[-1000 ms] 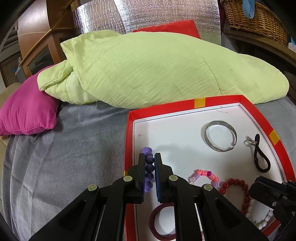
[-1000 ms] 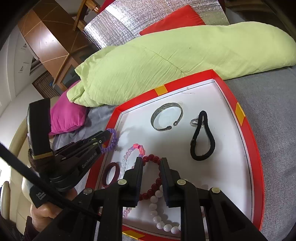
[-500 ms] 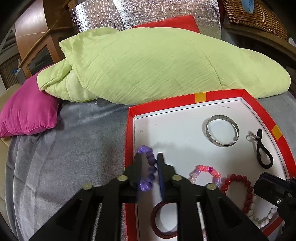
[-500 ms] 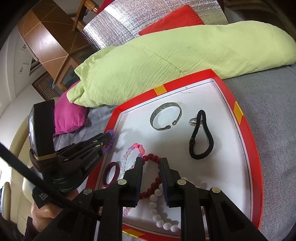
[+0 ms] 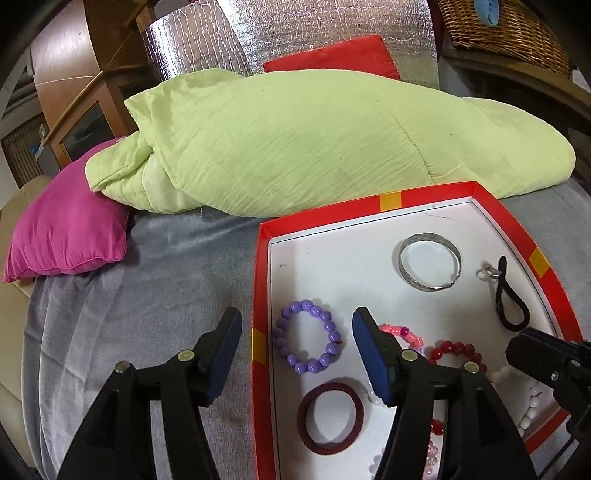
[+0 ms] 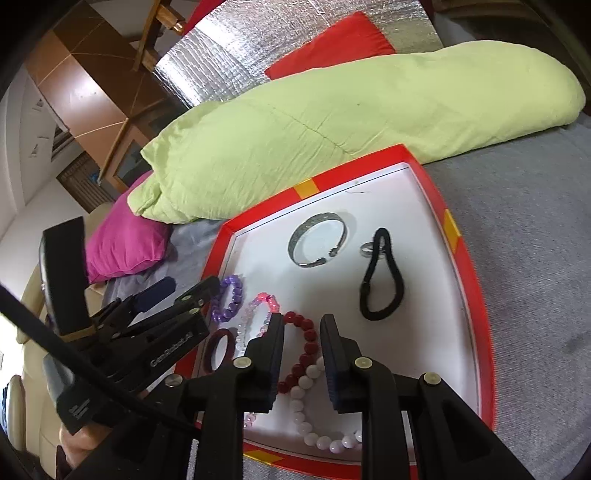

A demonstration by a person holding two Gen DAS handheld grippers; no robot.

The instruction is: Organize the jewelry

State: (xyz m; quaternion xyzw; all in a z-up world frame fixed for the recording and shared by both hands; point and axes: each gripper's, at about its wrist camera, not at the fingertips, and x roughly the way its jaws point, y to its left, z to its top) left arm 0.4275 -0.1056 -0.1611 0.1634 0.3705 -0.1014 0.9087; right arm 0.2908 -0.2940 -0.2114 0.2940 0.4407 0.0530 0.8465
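A red tray [image 5: 428,195] with a white floor lies on the grey bed cover; it also shows in the right wrist view [image 6: 465,254]. A purple bead bracelet [image 5: 308,336] [image 6: 229,299] lies flat near its left wall. My left gripper [image 5: 295,350] is wide open above it, its jaws straddling the tray's left wall. Also in the tray: a silver bangle [image 5: 430,266], a black hair tie [image 5: 511,306], a maroon hair band [image 5: 330,417], pink, red [image 6: 303,347] and white [image 6: 314,417] bead bracelets. My right gripper [image 6: 302,354] is open, empty, over the red and white beads.
A rolled light-green quilt [image 5: 314,136] lies behind the tray. A magenta pillow [image 5: 70,229] is at the left, a red pillow [image 5: 332,59] at the back. A wicker basket [image 5: 506,29] stands on a shelf at the back right. Grey cover [image 5: 147,295] stretches left of the tray.
My left gripper opened and let go of the purple bead bracelet, which now lies flat in the tray. The left gripper drew back a little. The right gripper stayed in place.
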